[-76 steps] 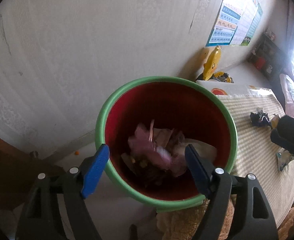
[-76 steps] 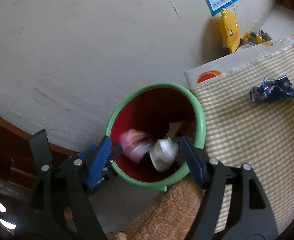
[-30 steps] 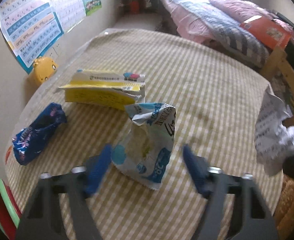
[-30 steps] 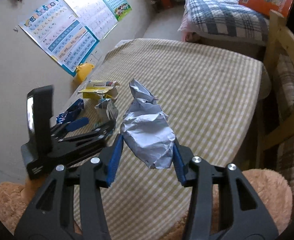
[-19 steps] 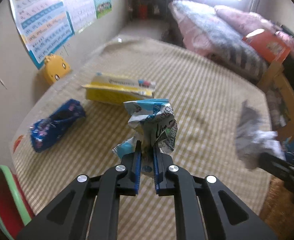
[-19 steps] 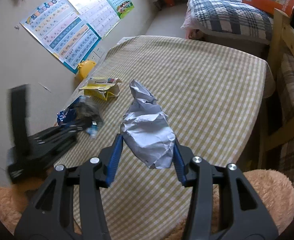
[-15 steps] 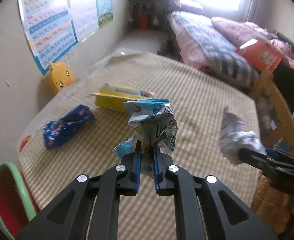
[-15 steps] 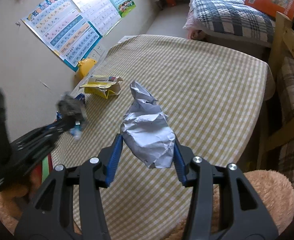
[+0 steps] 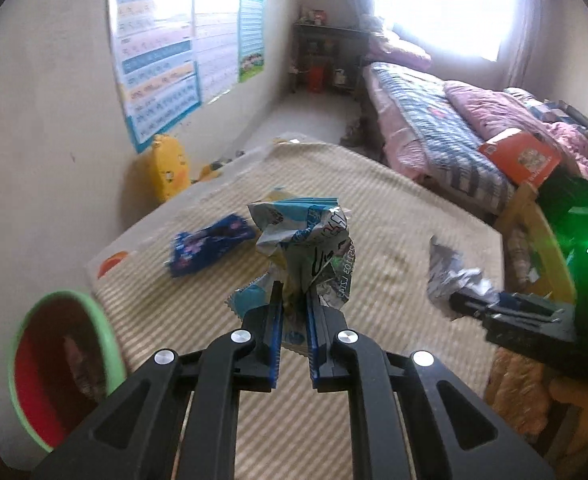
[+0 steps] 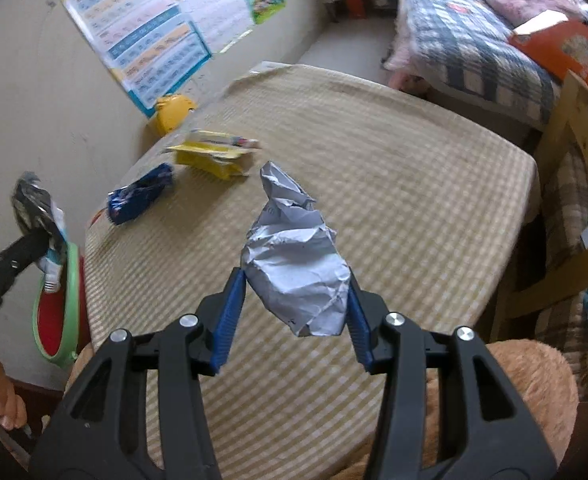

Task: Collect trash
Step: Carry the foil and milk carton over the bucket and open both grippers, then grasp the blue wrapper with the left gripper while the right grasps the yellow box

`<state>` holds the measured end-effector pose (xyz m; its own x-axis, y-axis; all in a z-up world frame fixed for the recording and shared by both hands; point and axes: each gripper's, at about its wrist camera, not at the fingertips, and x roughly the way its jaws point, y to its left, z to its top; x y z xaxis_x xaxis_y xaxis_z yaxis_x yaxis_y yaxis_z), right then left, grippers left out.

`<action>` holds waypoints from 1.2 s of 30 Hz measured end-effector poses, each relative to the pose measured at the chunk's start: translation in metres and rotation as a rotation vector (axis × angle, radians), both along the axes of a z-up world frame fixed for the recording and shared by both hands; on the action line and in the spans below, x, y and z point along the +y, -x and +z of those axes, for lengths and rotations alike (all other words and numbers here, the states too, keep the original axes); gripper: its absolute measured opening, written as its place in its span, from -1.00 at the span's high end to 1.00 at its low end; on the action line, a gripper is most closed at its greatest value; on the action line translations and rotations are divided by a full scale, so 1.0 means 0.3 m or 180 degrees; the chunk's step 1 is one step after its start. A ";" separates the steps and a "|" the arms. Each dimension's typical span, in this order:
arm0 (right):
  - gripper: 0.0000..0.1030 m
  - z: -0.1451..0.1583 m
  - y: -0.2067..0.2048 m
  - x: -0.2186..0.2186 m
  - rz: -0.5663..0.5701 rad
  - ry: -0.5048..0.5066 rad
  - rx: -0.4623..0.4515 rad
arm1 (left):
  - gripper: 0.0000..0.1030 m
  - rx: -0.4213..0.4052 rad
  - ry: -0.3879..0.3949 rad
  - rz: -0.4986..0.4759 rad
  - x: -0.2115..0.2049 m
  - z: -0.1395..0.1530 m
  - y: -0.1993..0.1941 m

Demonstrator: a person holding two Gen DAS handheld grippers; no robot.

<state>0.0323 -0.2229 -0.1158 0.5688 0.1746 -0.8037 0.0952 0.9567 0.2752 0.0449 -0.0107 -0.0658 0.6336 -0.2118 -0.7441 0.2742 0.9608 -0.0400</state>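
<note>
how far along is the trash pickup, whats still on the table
Partly done. The red bin with a green rim already holds some scraps. In hand: the left gripper is shut on a crumpled blue-and-white snack wrapper, and the right gripper is shut on a crumpled white paper ball; neither is binned yet. Left on the checked tablecloth: a dark blue wrapper and a torn yellow carton.

Two pieces of trash are held in tongs: one crumpled blue-and-white wrapper [image 9: 310, 248] between the left tongs' pads, one ball of crumpled white paper [image 10: 298, 264] between the right tongs' pads. Two more lie on the checked table beyond the tongs: one dark blue wrapper [image 10: 139, 194], one yellow packet [image 10: 213, 156]. One green-rimmed red bin [image 9: 59, 364] stands lower left of the left tongs.
</note>
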 end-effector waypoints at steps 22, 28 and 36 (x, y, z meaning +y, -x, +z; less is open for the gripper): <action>0.05 0.058 -0.197 1.013 0.2063 -0.0483 0.0275 | 0.60 0.0624 -0.0077 0.1969 0.924 -0.279 0.060; -0.51 0.030 -0.243 1.067 0.2093 -0.0662 0.0326 | -0.33 0.0564 0.0052 0.2217 0.985 -0.297 0.062; -0.60 0.013 -0.447 0.649 0.1124 0.0241 0.0171 | -0.39 0.0671 -0.0025 0.2081 0.944 -0.343 0.087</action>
<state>0.1665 -0.0283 -0.1120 0.4405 0.2917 -0.8490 -0.2323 0.9506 0.2060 0.0187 0.2726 -0.1688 0.4709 0.1708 -0.8655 -0.3751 0.9268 -0.0212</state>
